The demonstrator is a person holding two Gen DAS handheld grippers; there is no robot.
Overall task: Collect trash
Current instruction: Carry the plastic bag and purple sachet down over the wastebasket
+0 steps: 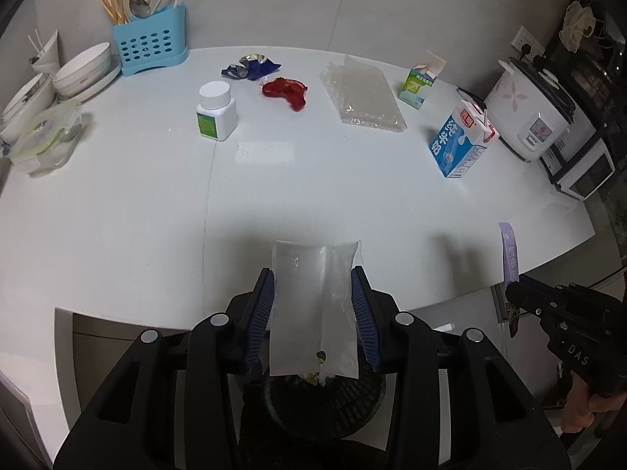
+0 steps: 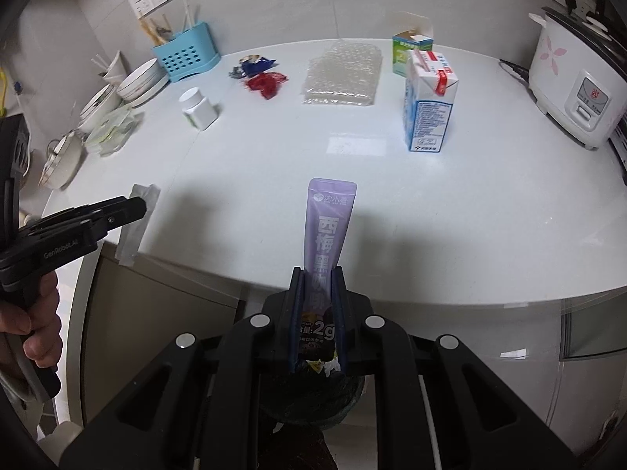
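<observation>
My left gripper (image 1: 313, 274) is shut on a clear plastic pouch (image 1: 313, 305) and holds it over a dark mesh trash bin (image 1: 345, 403) below the counter edge. My right gripper (image 2: 317, 274) is shut on a purple sachet (image 2: 329, 227), also above the bin (image 2: 309, 403). On the white counter (image 1: 156, 203) lie a red wrapper (image 1: 285, 91), a blue foil wrapper (image 1: 250, 66), a bubble-wrap sheet (image 1: 362, 94), a white pill bottle (image 1: 215, 111), a blue milk carton (image 1: 462, 143) and a green carton (image 1: 418, 85).
A blue utensil caddy (image 1: 151, 45), stacked bowls (image 1: 84, 72) and a lidded container (image 1: 45, 141) stand at the back left. A rice cooker (image 1: 533, 111) stands at the right. The right gripper also shows in the left wrist view (image 1: 513, 286).
</observation>
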